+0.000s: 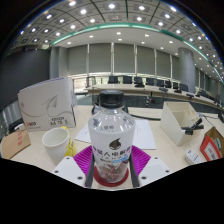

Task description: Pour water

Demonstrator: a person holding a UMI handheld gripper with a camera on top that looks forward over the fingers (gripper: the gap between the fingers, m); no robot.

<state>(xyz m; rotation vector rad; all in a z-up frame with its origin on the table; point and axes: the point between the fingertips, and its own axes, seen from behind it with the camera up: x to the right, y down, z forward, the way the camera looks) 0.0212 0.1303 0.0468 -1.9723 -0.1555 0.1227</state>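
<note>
Magenta pads line the inner faces of the tongs (pixel 110 172), whose two pale fingers reach forward from the bottom of the view. Between them stands a clear plastic water bottle (pixel 110 140), upright, with a dark cap and a label carrying red print. Both pads sit hard against the bottle's lower sides with no gap visible at either side, so the tongs appear closed on it at a narrow-to-medium spread. Whether the bottle's base rests on the desk (pixel 150 132) or is lifted cannot be told. The tongs point level and straight ahead; the holding hand is out of view.

Just left of the tongs, close by the left finger, stands a white paper cup (pixel 56 143), upright, mouth open, apart from the bottle. Further left and behind the cup is a white box (pixel 47 102) with printed graphics, standing tilted. Right of the tongs lies an open white carton (pixel 183 119) holding a dark object, with a red-printed item (pixel 212 146) at the far right. Beyond the desk are rows of desks and chairs (pixel 140 82) under a ceiling of lights.
</note>
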